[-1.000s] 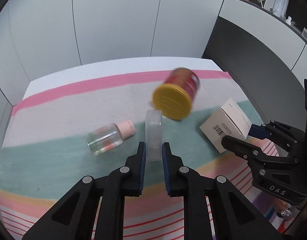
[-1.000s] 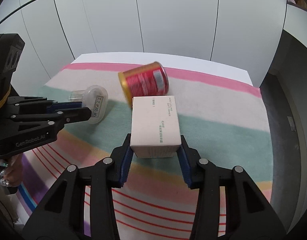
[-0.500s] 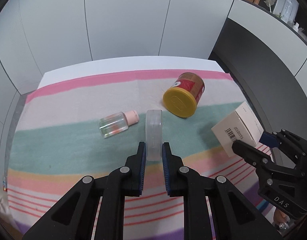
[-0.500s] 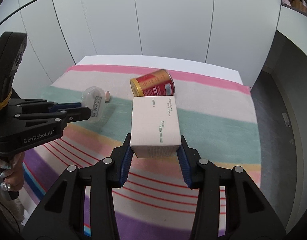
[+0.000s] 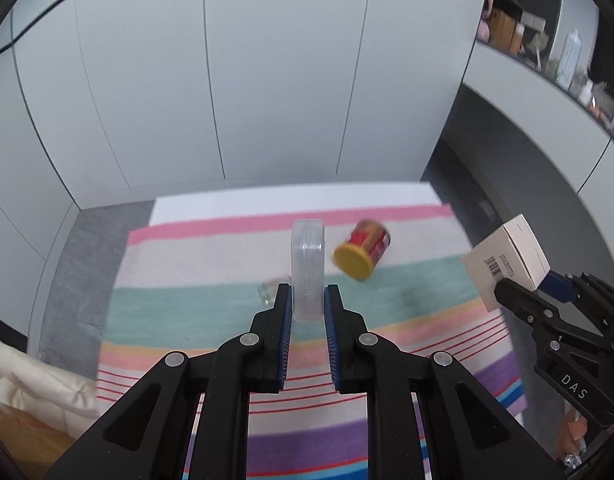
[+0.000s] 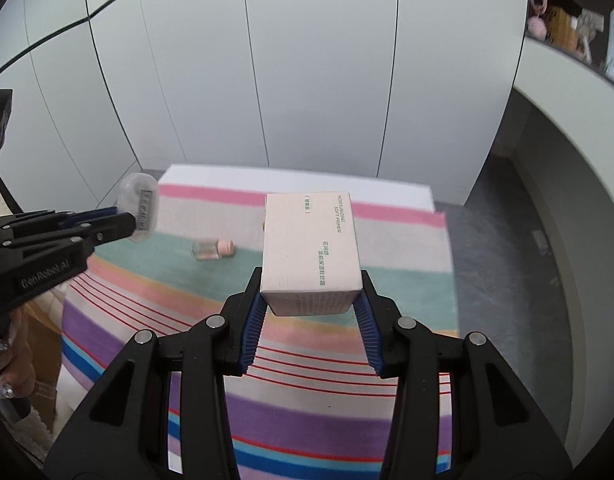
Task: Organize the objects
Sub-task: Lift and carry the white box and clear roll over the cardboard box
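Observation:
My left gripper (image 5: 307, 300) is shut on a clear round plastic case (image 5: 307, 268) held on edge, high above the striped cloth (image 5: 187, 312); the case also shows in the right wrist view (image 6: 141, 208). My right gripper (image 6: 311, 304) is shut on a beige carton (image 6: 311, 248), which also shows in the left wrist view (image 5: 507, 260). A red can with a yellow lid (image 5: 363, 250) lies on its side on the cloth. A small clear bottle with a pink cap (image 6: 211, 249) lies on the green stripe, mostly hidden behind my left fingers in the left wrist view.
The cloth covers a small table (image 6: 267, 172) that stands against white wall panels (image 5: 267, 80). Grey floor (image 6: 507, 264) lies to the right and left. A cream cushion (image 5: 31, 384) is at the lower left. Shelves with items (image 5: 547, 48) run along the right.
Both grippers have lifted up and pulled back from the table with their objects still held. The can, bottle and cloth now look smaller and farther away.

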